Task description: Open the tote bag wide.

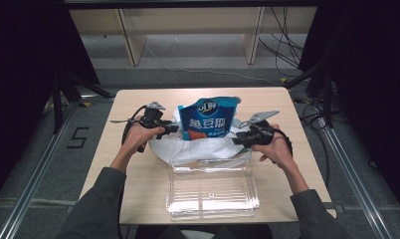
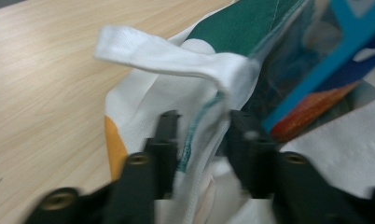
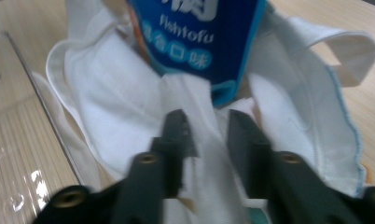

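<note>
On the table (image 1: pixel 138 179) we see a white cloth bag (image 1: pixel 198 147) with a blue fish tofu packet (image 1: pixel 208 119) standing upright inside it, its long axis pointing toward twelve o'clock and its top edge up. A clear plastic box (image 1: pixel 213 191) lies empty at six o'clock of the bag, touching it. Our left gripper (image 2: pixel 199 135) has its fingers clamped on the bag's rim at nine o'clock; our right gripper (image 3: pixel 206 128) clamps the rim fabric at three o'clock.
</note>
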`<state>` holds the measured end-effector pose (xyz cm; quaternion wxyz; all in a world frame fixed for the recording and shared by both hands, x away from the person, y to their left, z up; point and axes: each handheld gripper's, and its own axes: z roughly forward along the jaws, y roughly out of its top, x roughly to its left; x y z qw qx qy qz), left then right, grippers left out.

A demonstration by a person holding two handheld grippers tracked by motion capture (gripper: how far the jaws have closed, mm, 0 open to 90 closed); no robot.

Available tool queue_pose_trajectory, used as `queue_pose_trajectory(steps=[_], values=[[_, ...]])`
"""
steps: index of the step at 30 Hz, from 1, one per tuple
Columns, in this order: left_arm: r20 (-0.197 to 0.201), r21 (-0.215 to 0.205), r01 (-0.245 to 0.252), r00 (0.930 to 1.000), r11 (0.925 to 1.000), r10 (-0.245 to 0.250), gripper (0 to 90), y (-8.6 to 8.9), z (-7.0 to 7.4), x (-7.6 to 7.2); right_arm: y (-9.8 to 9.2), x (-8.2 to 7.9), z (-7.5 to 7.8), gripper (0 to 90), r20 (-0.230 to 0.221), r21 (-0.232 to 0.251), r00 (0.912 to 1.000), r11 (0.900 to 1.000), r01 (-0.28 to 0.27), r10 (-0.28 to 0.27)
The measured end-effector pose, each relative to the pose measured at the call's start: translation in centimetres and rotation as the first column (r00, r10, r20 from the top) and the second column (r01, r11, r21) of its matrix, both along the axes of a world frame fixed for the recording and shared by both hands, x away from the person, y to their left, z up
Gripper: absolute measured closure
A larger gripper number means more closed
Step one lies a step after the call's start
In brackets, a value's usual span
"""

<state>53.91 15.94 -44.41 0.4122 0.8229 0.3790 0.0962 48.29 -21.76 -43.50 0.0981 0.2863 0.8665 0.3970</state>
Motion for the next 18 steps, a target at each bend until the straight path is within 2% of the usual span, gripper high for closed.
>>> queue_pose_trajectory(steps=[2, 3, 5, 6, 7, 9, 11, 14, 15, 16, 17, 18], values=[[-0.018, -0.003, -0.047, 0.9987, 0.9989, 0.047, 85.0, 0.0, -0.5, 0.8, 0.1, 0.0, -0.5, 88.6, -0.014, 0.002, 0.9996, 1.0, -0.024, 0.024], [-0.018, -0.003, -0.047, 0.9987, 0.9989, 0.047, 85.8, 0.0, -0.5, 0.8, 0.1, 0.0, -0.5, 88.6, -0.014, 0.002, 0.9996, 1.0, -0.024, 0.024], [-0.025, 0.003, -0.093, 0.9953, 0.9956, 0.094, 86.0, 0.2, -1.3, 1.5, -0.2, 0.1, -0.8, 88.8, -0.033, -0.027, 0.9992, 0.999, -0.022, 0.021], [-0.055, 0.049, -0.109, 0.9923, 0.9929, 0.111, 86.2, 0.3, -2.3, 2.2, -0.5, 0.4, -1.4, 88.9, -0.038, -0.047, 0.9987, 0.998, -0.035, 0.034], [-0.055, 0.049, -0.109, 0.9923, 0.9929, 0.111, 86.4, 0.3, -2.3, 2.2, -0.6, 0.5, -1.8, 89.0, -0.05, -0.053, 0.9984, 0.998, -0.028, 0.026], [-0.081, 0.054, -0.121, 0.9889, 0.9912, 0.125, 86.4, 0.3, -3.4, 2.8, -0.9, 0.7, -2.4, 89.0, -0.062, -0.069, 0.9979, 0.997, -0.026, 0.021], [-0.101, 0.032, -0.127, 0.9864, 0.9913, 0.13, 86.3, 0.1, -4.1, 3.3, -1.1, 1.0, -2.9, 89.1, -0.092, -0.063, 0.9955, 0.998, -0.025, 0.019], [-0.112, 0.026, -0.14, 0.9835, 0.9898, 0.142, 86.1, 0.0, -4.4, 3.8, -1.2, 1.4, -3.5, 89.2, -0.104, -0.067, 0.9942, 0.997, -0.035, 0.028], [-0.118, 0.026, -0.144, 0.9822, 0.9893, 0.146, 85.9, 0.0, -4.4, 3.9, -1.1, 1.4, -3.8, 89.2, -0.114, -0.054, 0.9933, 0.998, -0.021, 0.015], [-0.111, 0.028, -0.147, 0.9825, 0.9887, 0.15, 85.6, -0.1, -4.5, 4.0, -1.2, 1.5, -3.9, 89.1, -0.119, -0.081, 0.9926, 0.996, -0.034, 0.024], [-0.106, 0.039, -0.156, 0.9815, 0.987, 0.159, 85.2, -0.3, -4.4, 3.9, -1.0, 1.6, -4.4, 89.1, -0.106, -0.062, 0.9941, 0.998, -0.026, 0.02], [-0.099, 0.048, -0.159, 0.9817, 0.9862, 0.163, 83.4, -0.4, -4.3, 3.9, -1.0, 1.6, -4.5, 89.1, -0.131, -0.079, 0.9911, 0.996, -0.037, 0.026]])
